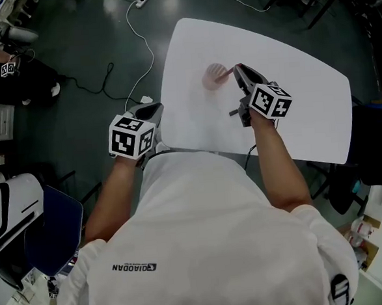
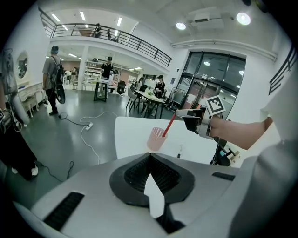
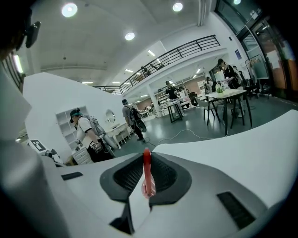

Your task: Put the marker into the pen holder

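The marker [image 2: 169,124] is a thin red stick. I judge it light and stiff, with a smooth barrel that may slip a little between the pads. It does not look fragile. The right hand-held gripper [image 1: 237,70] is closed on it, near its upper end as the left gripper view shows it, so most of the length hangs free below the jaws. This seems a good place to hold, because the free end can go into the holder first.

The pen holder [image 2: 156,139] is a small pink cup with a perforated wall, and it probably tips easily if it is pushed from the side. It stands upright on the white bench [image 1: 305,108], in the left part and closer to the far-left corner than to the near edge.

The long axis of the marker is tilted, not vertical. It slopes from the jaws down to the mouth of the holder. The lower end is at the rim or just inside it; I cannot tell which.

The left hand-held gripper [image 1: 150,111] has its jaws together on nothing, beside the left edge of the bench.
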Action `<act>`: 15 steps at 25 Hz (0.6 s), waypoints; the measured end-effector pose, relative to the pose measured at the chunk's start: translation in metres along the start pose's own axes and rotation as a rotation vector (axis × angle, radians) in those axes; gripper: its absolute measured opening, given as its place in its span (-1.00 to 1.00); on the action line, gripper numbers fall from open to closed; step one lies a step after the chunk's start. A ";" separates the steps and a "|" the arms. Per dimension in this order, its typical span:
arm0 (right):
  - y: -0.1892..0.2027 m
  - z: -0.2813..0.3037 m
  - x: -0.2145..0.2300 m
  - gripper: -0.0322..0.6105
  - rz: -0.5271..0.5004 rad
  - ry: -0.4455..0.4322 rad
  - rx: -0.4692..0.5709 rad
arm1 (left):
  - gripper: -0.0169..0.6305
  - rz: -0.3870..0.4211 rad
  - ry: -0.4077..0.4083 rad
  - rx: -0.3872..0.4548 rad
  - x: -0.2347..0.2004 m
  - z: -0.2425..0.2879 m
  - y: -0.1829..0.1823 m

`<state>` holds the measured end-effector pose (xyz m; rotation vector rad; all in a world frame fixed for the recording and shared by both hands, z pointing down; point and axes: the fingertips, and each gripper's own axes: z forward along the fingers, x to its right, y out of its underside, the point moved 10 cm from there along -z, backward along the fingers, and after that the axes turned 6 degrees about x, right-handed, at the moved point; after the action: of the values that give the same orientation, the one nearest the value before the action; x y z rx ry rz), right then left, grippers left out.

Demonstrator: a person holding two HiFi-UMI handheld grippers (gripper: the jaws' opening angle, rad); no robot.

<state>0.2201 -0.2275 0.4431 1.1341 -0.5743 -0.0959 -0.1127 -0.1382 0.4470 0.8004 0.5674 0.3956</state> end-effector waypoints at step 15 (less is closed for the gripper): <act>0.049 0.029 0.008 -0.69 0.016 0.032 -0.136 | -0.87 -0.032 -0.021 -0.002 -0.005 -0.011 0.014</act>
<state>0.2023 -0.2333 0.4979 0.9978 -0.5404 -0.1017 -0.1245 -0.1258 0.4533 0.7919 0.5597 0.3585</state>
